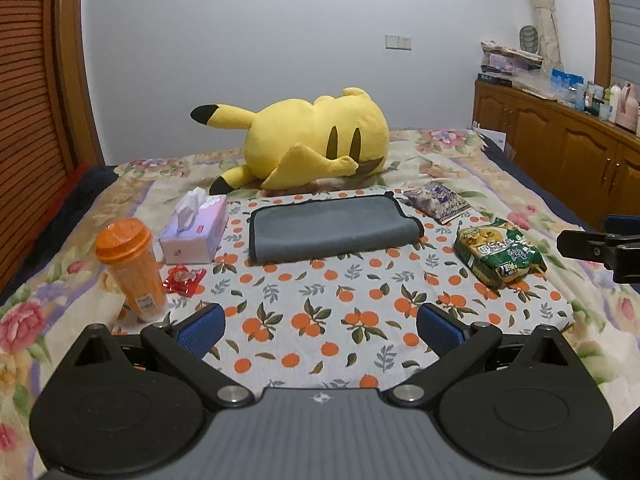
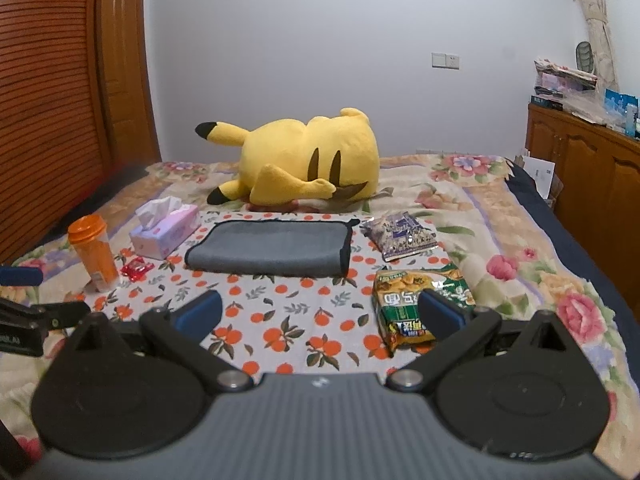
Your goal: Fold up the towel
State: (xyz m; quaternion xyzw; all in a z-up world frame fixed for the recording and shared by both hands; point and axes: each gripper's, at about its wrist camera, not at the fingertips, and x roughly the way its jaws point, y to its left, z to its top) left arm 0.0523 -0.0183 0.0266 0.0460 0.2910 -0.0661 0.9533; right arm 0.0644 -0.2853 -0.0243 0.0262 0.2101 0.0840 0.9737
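A grey towel [image 1: 326, 230] with black edging lies folded on the orange-print cloth [image 1: 320, 312] on the bed, toward the far side. It also shows in the right wrist view [image 2: 268, 248]. My left gripper [image 1: 320, 330] is open and empty, held above the near part of the cloth, well short of the towel. My right gripper [image 2: 320, 316] is open and empty, also back from the towel, its right finger over a green snack bag [image 2: 416, 304]. The right gripper shows at the right edge of the left wrist view [image 1: 600, 246].
An orange cup [image 1: 132, 268], a red wrapper [image 1: 184, 278] and a tissue box [image 1: 196, 228] stand left of the towel. A purple packet [image 1: 438, 200] and the green snack bag [image 1: 500, 256] lie to its right. A yellow plush toy [image 1: 316, 140] lies behind it. Wooden cabinets [image 1: 560, 148] line the right.
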